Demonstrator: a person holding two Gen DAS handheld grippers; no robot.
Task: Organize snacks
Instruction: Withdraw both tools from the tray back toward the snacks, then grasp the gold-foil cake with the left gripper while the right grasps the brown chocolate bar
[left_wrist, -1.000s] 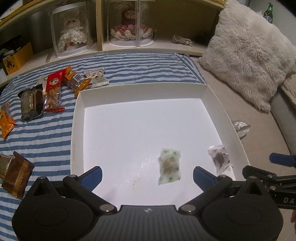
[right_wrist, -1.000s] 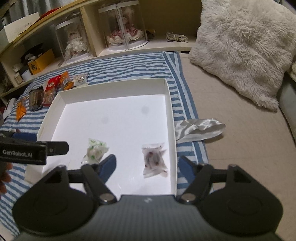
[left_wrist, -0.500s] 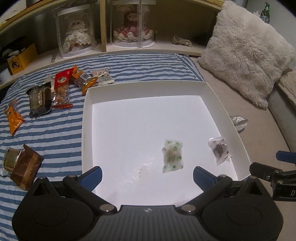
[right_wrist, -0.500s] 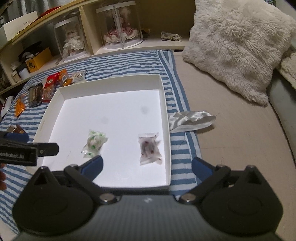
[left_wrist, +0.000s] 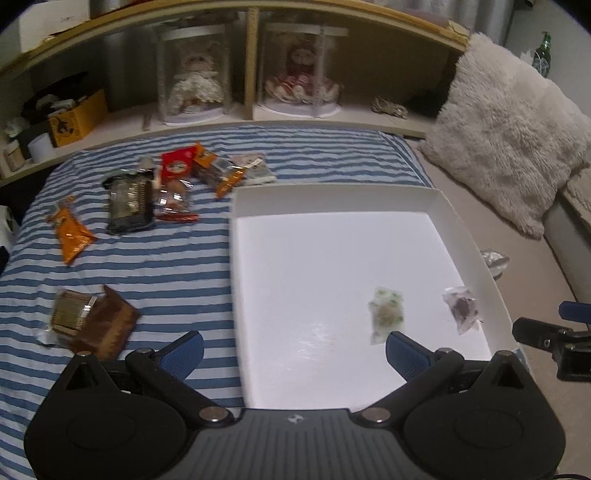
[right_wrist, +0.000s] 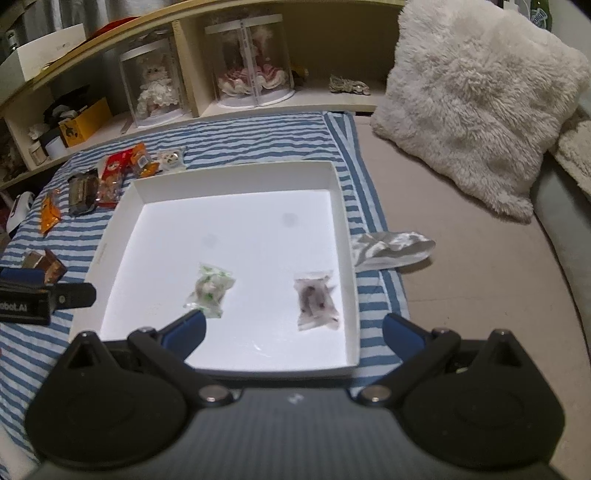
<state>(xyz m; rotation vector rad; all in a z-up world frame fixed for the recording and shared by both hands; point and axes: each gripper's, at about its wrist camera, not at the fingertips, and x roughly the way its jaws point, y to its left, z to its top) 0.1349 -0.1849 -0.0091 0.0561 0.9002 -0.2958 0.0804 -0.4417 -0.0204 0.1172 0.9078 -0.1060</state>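
Observation:
A white tray (left_wrist: 469, 236) (right_wrist: 347, 229) lies on a blue striped cloth. Inside it lie a green-printed clear snack packet (left_wrist: 386, 314) (right_wrist: 209, 288) and a clear packet with dark contents (left_wrist: 461, 308) (right_wrist: 316, 299). Several snack packs lie left of the tray: a brown pack (left_wrist: 88, 321), an orange pack (left_wrist: 72, 236), a dark pack (left_wrist: 129, 205), a red pack (left_wrist: 175, 181). My left gripper (left_wrist: 293, 354) is open and empty over the tray's near left edge. My right gripper (right_wrist: 293, 332) is open and empty over the tray's near right corner.
A crumpled silver wrapper (right_wrist: 391, 247) lies right of the tray. A fluffy white pillow (right_wrist: 476, 96) sits at the back right. A shelf with two cased dolls (left_wrist: 192, 85) runs along the back.
Both grippers have pulled back and up from the tray. The left one has swung left, bringing the loose snack packs into view. The right gripper's jaws have opened wider.

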